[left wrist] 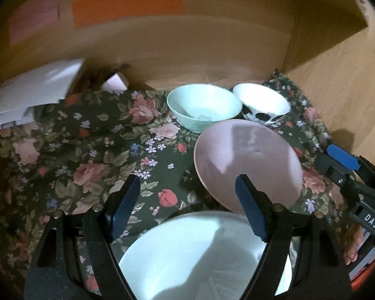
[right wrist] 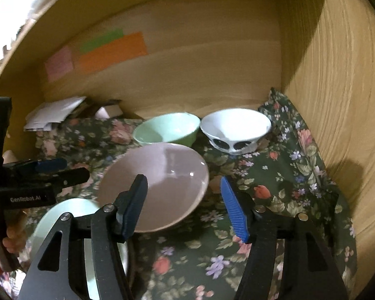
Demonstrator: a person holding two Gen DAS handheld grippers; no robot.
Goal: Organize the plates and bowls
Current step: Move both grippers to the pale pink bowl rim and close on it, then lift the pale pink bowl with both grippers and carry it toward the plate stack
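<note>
On the floral cloth (right wrist: 300, 175), inside a wooden cabinet (right wrist: 337, 100): pink plate (right wrist: 162, 180) centre, green bowl (right wrist: 166, 128) and white bowl (right wrist: 235, 128) behind it, pale plate (left wrist: 187, 257) nearest. Left gripper (left wrist: 187, 215) spread wide, empty, above pale plate. Right gripper (right wrist: 185, 205) parted, empty, its left pad over the pink plate's rim.

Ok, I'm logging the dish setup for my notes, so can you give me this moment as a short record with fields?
surface: floral cloth inside a wooden enclosure
back row: mint green bowl left, white bowl with dark spots right, both upright
middle: pink plate on the cloth
front: pale mint plate nearest the cameras
back left corner: white papers
left gripper: open, nothing between its fingers
right gripper: open, fingers apart, not gripping the pink plate
</note>
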